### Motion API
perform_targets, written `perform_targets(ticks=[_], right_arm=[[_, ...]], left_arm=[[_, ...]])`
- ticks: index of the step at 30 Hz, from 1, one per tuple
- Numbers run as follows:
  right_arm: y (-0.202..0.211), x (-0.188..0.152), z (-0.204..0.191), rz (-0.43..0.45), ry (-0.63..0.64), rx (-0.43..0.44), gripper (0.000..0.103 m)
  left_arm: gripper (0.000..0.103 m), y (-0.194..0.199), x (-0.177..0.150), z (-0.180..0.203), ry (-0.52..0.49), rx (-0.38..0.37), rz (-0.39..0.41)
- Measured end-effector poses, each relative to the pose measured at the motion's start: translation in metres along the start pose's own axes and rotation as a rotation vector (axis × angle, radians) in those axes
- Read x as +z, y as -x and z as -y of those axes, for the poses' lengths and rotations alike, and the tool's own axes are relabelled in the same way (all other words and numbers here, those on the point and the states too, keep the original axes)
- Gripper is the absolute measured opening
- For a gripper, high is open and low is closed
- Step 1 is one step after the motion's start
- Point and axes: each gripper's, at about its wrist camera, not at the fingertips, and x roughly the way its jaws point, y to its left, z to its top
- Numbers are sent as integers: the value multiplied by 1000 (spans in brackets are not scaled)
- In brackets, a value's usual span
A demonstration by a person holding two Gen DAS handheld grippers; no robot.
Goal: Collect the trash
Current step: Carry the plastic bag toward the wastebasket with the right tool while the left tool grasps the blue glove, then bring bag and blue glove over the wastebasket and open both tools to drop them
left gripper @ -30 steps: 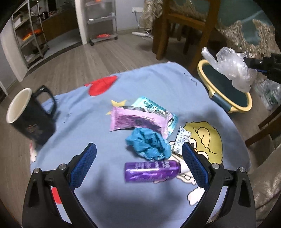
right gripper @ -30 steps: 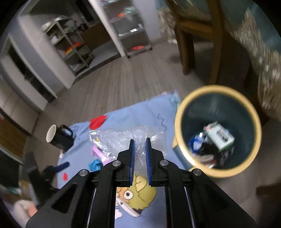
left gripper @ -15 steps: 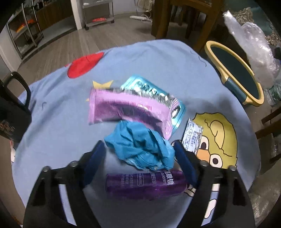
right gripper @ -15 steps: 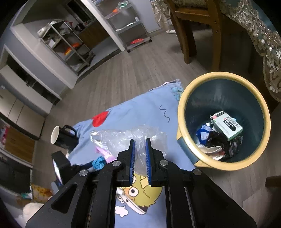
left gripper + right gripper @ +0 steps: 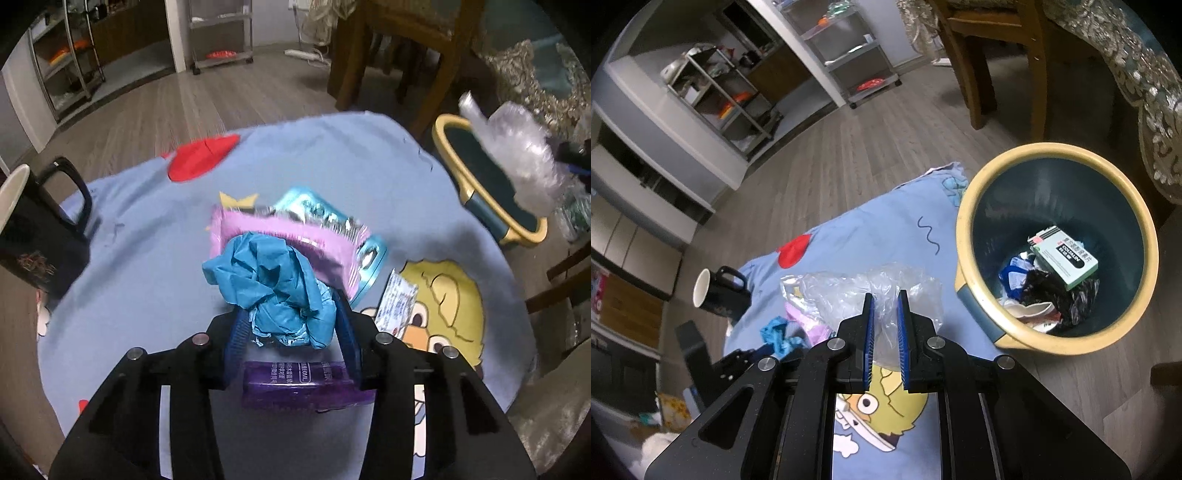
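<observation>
My left gripper [image 5: 291, 325] is shut on a crumpled blue paper wad [image 5: 269, 284], lifted just above the blue cartoon cloth [image 5: 332, 166]. Under it lie a purple tube [image 5: 303, 384], a pink wrapper [image 5: 280, 232], a teal foil packet [image 5: 325, 214] and a small white sachet [image 5: 397, 302]. My right gripper [image 5: 885, 314] is shut on a clear plastic bag [image 5: 864, 291], held above the cloth left of the yellow-rimmed bin [image 5: 964, 229]. The bag [image 5: 517, 158] and bin [image 5: 447, 122] also show at the right of the left wrist view.
A black mug [image 5: 33, 229] stands at the cloth's left edge; it also shows in the right wrist view [image 5: 716, 291]. The bin holds a green-white box [image 5: 1063, 258] and other trash. Wooden chair legs [image 5: 369, 55] and a draped table stand behind the bin.
My left gripper has come down over the blue paper wad, closed on it and raised it slightly. My right gripper has carried the plastic bag higher, closer to the bin.
</observation>
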Motion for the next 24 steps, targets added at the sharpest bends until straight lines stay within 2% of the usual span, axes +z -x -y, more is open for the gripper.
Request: perform_targets(ticks=[5, 14, 24], right_arm=[[0, 1, -1, 5, -1, 5, 13], [3, 3, 8, 15, -29, 19, 13], [14, 18, 36, 68, -113, 21, 13]], left_arm=[[43, 20, 5, 2, -10, -11, 69], [43, 40, 15, 10, -12, -30, 134], [43, 62, 25, 35, -88, -58, 207]])
